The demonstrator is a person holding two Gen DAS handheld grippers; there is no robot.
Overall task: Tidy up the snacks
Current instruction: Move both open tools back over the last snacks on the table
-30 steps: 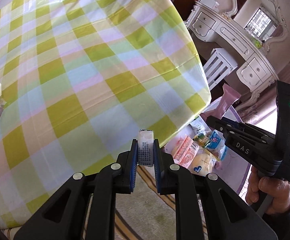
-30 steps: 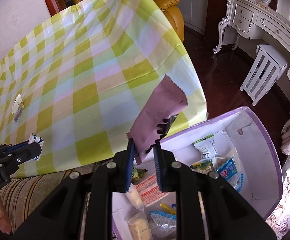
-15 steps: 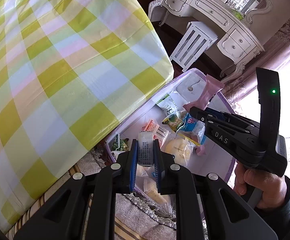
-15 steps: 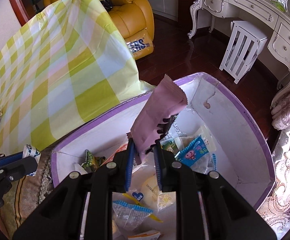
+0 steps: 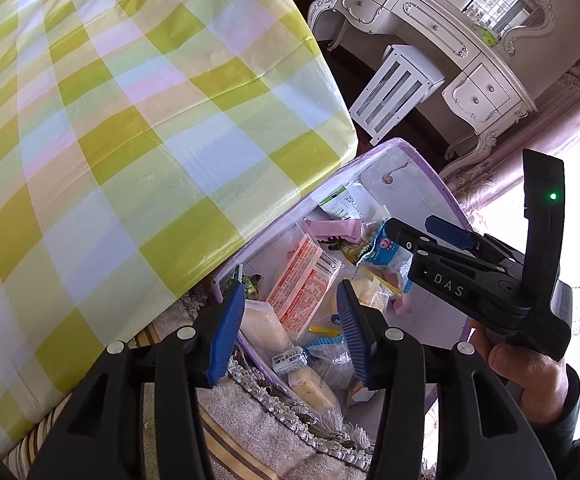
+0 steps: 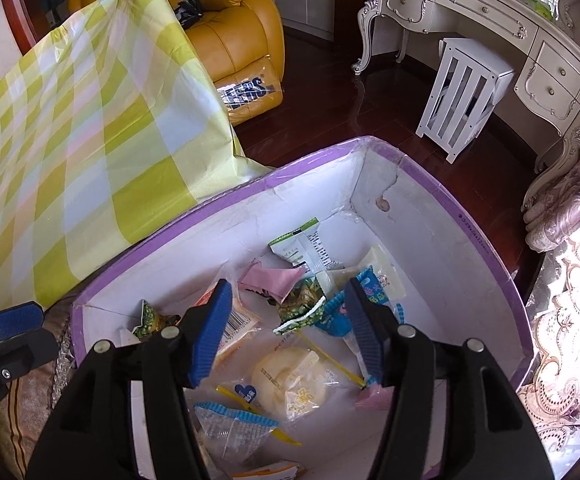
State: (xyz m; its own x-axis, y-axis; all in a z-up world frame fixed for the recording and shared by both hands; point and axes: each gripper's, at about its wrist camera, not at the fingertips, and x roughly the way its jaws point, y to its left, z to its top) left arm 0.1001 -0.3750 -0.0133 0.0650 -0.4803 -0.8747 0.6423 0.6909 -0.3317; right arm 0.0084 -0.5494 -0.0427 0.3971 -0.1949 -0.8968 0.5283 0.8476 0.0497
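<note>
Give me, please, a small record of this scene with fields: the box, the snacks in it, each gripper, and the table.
box: purple-rimmed box, open, white inside, beside the table
snacks: pink packet, orange packet, round bun and blue packet, all lying in the box
left gripper: open, empty, over the near end of the box
right gripper: open, empty, above the snacks
table: checked yellow-green cloth; its edge hangs beside the box

Home: dressing table (image 6: 530,32), armchair (image 6: 226,32)
</note>
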